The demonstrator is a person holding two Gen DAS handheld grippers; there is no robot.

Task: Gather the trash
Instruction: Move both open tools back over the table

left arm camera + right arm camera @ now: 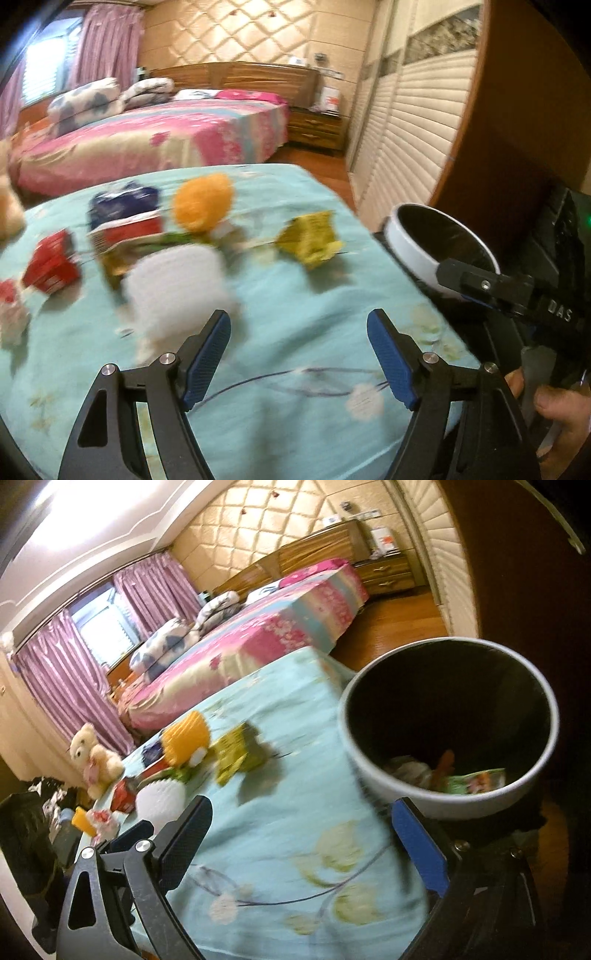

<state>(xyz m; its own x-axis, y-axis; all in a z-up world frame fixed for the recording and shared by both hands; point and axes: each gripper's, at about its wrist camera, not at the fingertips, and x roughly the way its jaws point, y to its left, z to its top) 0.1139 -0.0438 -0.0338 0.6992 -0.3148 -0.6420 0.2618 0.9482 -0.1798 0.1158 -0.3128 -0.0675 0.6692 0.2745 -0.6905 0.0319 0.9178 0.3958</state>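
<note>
The trash is still sitting on the desk, all bunched at the far-left part of the blue floral cloth (295, 295). Nearest piece is the white wad (177, 288), lying just ahead and a bit left of the left tool (299, 358), so that's the hand I'd bet on for the next grab. Behind it a yellow wrapper (310, 236) is sitting more to the right, with a red box (51, 266), a red-and-white packet (129, 229) and an orange fuzzy thing (203, 203) further back. Everything's motion-blurred, so shapes are rough.

The bin (443, 797) is standing off the desk's right edge, close under the right tool (306, 845), and a few scraps are already lying in the bottom.

Both tools are gaping wide with nothing between the jaws, the right one the wider of the 2. From the right view the wad is sitting well off to the left, past the left-hand jaw, so the right hand would be reaching across. Left grabs, bin's to its right.
</note>
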